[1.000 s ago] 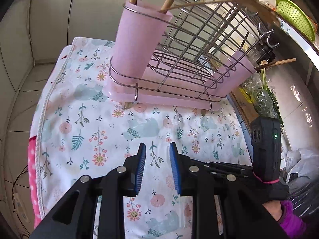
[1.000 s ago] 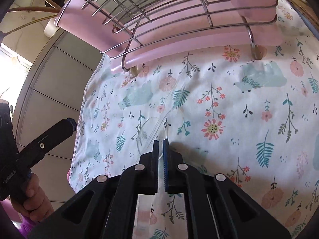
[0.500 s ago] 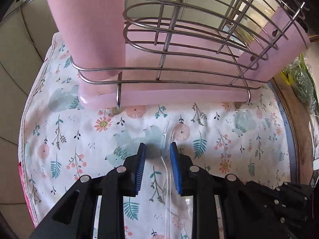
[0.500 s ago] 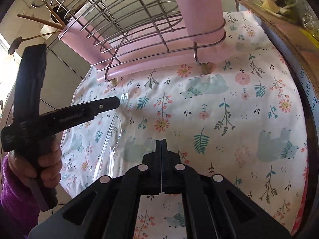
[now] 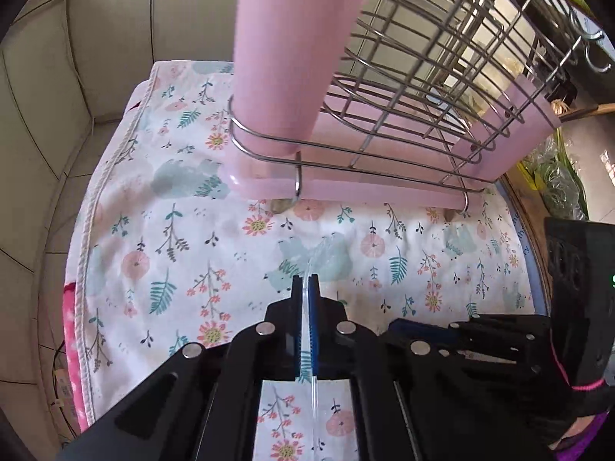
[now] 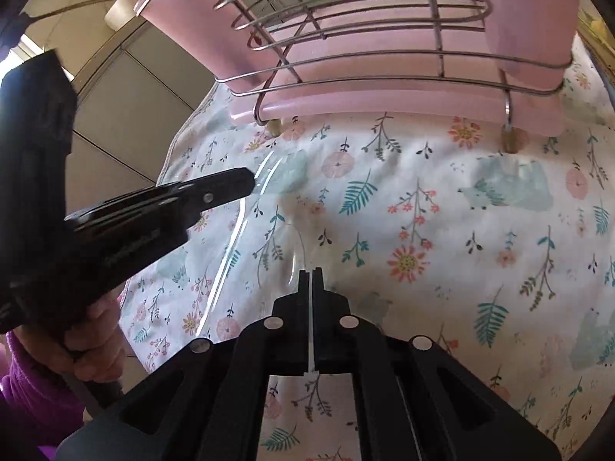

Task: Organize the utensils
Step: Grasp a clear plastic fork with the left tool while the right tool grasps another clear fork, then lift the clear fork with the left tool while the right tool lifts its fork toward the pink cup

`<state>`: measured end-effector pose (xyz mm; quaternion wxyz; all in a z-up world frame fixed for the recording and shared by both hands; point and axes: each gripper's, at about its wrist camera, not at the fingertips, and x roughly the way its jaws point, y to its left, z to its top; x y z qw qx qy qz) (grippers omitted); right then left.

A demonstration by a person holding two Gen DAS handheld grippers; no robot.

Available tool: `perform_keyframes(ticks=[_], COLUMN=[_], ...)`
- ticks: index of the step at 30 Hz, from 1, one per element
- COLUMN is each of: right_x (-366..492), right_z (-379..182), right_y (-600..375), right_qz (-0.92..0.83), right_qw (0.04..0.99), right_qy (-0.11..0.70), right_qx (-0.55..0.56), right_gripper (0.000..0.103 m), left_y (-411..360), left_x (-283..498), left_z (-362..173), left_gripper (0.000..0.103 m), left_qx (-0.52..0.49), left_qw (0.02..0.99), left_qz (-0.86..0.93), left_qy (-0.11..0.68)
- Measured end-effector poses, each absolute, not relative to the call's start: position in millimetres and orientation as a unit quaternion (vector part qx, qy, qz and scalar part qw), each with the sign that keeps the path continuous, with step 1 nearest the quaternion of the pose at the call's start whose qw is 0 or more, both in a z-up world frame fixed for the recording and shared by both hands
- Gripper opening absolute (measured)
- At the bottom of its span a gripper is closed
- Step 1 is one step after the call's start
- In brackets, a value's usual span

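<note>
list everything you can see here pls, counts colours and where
dish rack: 1, steel wire, back of cloth
drip tray: 1, pink, under rack
utensil cup: 1, pink, rack's left end
cloth: 1, white floral, covering table
clear utensil: 1, transparent, in left gripper
clear spoon: 1, transparent, at right gripper's tips
left gripper: black, jaws just closed on clear utensil
right gripper: black, jaws just opened slightly, apparently pinching spoon handle
left hand: purple sleeve
</note>
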<state>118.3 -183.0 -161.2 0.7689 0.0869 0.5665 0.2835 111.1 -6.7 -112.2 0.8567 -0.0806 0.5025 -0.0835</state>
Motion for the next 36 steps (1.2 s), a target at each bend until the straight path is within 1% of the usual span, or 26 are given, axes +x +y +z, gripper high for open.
perform_keyframes(ticks=[1, 2, 4, 6, 7, 14, 18, 21, 23, 24, 25, 28, 31, 36], right_x=[120, 123, 127, 130, 130, 141, 140, 128, 116, 111, 108, 103, 92, 62], right_z=[-163, -164, -163, -160, -159, -162, -162, -157, -157, -157, -156, -152, -141, -98], right_y=[-179, -176, -167, -158, -155, -136, -120, -98, -87, -84, -83, -90, -103, -147], right_qz=[0.285, 0.287, 0.294, 0.297, 0.298, 0.321, 0.312, 0.302, 0.298, 0.299, 0.305, 0.308, 0.311, 0.305], right_qw=[0.765, 0.763, 0.763, 0.763, 0.763, 0.738, 0.745, 0.768, 0.781, 0.785, 0.783, 0.785, 0.797, 0.842], right_qy=[0.572, 0.573, 0.57, 0.569, 0.569, 0.585, 0.587, 0.564, 0.541, 0.533, 0.533, 0.532, 0.516, 0.444], right_qx=[0.086, 0.086, 0.08, 0.07, 0.068, 0.101, 0.049, -0.034, -0.089, -0.103, -0.1, -0.073, -0.054, -0.009], right_gripper=[0.011, 0.014, 0.028, 0.035, 0.036, 0.036, 0.036, 0.036, 0.035, 0.019, 0.008, 0.004, 0.004, 0.003], left_y=[1, 6, 20, 28, 33, 51, 55, 60, 64, 66, 67, 72, 78, 85], left_x=[108, 105, 97, 94, 92, 88, 83, 80, 77, 75, 73, 64, 53, 35], left_z=[-109, -106, -103, -99, -96, -91, -90, -85, -81, -79, -76, -63, -44, 3], left_gripper=[0.002, 0.002, 0.002, 0.002, 0.002, 0.002, 0.002, 0.002, 0.002, 0.002, 0.002, 0.002, 0.002, 0.002], left_qx=[-0.088, -0.092, -0.101, -0.11, -0.114, -0.136, -0.139, -0.141, -0.142, -0.143, -0.144, -0.146, -0.152, -0.16], left_qw=[0.859, 0.861, 0.865, 0.867, 0.868, 0.872, 0.875, 0.878, 0.88, 0.882, 0.883, 0.891, 0.903, 0.93], left_qz=[-0.084, -0.083, -0.084, -0.083, -0.083, -0.083, -0.082, -0.078, -0.075, -0.073, -0.073, -0.073, -0.075, -0.077], left_qy=[0.498, 0.493, 0.485, 0.479, 0.476, 0.464, 0.457, 0.451, 0.447, 0.444, 0.44, 0.422, 0.394, 0.32])
